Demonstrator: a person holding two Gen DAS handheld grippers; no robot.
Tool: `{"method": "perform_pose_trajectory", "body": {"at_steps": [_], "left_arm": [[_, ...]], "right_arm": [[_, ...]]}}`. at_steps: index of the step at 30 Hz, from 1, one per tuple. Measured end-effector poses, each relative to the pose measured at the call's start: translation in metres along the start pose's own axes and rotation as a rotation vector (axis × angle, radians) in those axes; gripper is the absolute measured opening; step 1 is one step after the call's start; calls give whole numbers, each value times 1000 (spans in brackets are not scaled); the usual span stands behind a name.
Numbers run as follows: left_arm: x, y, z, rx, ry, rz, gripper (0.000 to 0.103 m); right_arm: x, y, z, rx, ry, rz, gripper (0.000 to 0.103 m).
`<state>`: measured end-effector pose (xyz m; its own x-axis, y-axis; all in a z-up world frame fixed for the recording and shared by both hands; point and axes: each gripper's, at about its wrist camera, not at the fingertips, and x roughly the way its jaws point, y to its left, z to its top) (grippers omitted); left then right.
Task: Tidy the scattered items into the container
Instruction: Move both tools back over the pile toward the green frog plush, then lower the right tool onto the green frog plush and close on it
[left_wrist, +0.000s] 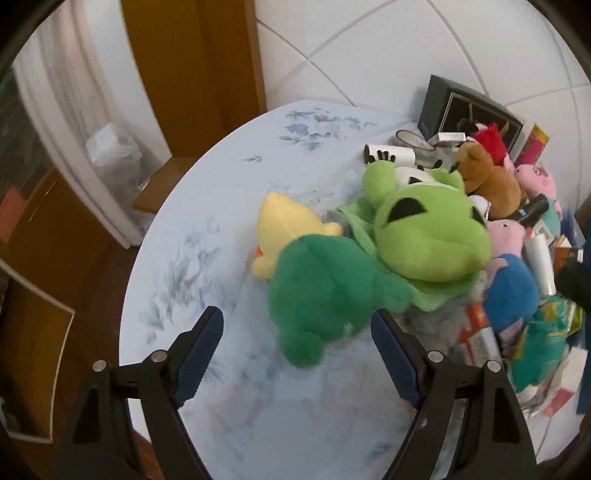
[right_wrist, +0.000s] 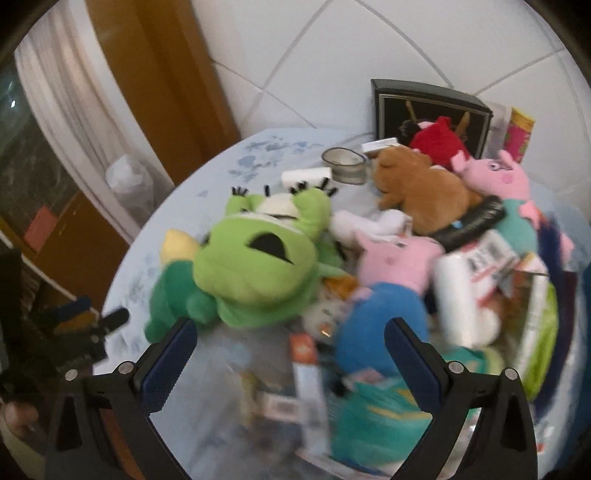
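Lying on the pale blue round tablecloth (left_wrist: 207, 236), the big green plush frog (left_wrist: 424, 229) stretches its long axis from its head, beside the brown plush bear (left_wrist: 487, 177), down to its dark green legs. Behind the frog sits a yellow plush toy (left_wrist: 284, 225), half hidden. Right of the frog, a blurred heap (boxes, packets, pink pig plushes) blocks any view of a container. Left gripper (left_wrist: 295, 354) and right gripper (right_wrist: 291, 365) both gape wide, holding nothing.

Item count on the round table (left_wrist: 192, 258):
- green frog plush (right_wrist: 255, 258): 1
- yellow plush (left_wrist: 284, 225): 1
- brown plush (right_wrist: 421, 184): 1
- red plush (right_wrist: 439, 142): 1
- pink pig plush: 2 (right_wrist: 495, 173) (right_wrist: 399, 258)
- glass cup (right_wrist: 345, 165): 1
- dark box (right_wrist: 424, 107): 1
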<state>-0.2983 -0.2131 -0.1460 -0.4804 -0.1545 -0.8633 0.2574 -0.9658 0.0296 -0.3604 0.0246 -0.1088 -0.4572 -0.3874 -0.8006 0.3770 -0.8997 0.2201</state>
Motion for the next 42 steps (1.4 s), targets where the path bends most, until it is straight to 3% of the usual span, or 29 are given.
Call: {"method": "perform_pose_trajectory", "body": {"at_steps": [6,10,13,19,22,24,27,30,36,42], "left_arm": [[22,10,26,77,9,-71,82],[34,-5,42,102,13,-118,82],[41,-22,51,118,19,-148,82],[49,-60,60,141,27,-219,82],[60,-75,54,182,48,-205,82],[73,-76,49,186,79,-189,70],[82,-68,47,182,97,-195,70],[88,-57,55,200,89,-153,70],[120,-17,91,222,84,-36,70],[160,17,133,210,81,3,70]], "right_arm": [[29,12,14,77,18,-39,92],[40,7,23,94,33,-70,87],[46,0,31,87,42,-80,66],[55,-29,42,101,55,-99,59],[63,-44,48,108,62,-95,53],[75,-48,53,106,69,-77,53],[100,-45,58,99,102,-43,53],[123,-33,58,91,156,-9,52],[152,-5,50,160,221,102,53],[195,39,60,244,200,169,53]]}}
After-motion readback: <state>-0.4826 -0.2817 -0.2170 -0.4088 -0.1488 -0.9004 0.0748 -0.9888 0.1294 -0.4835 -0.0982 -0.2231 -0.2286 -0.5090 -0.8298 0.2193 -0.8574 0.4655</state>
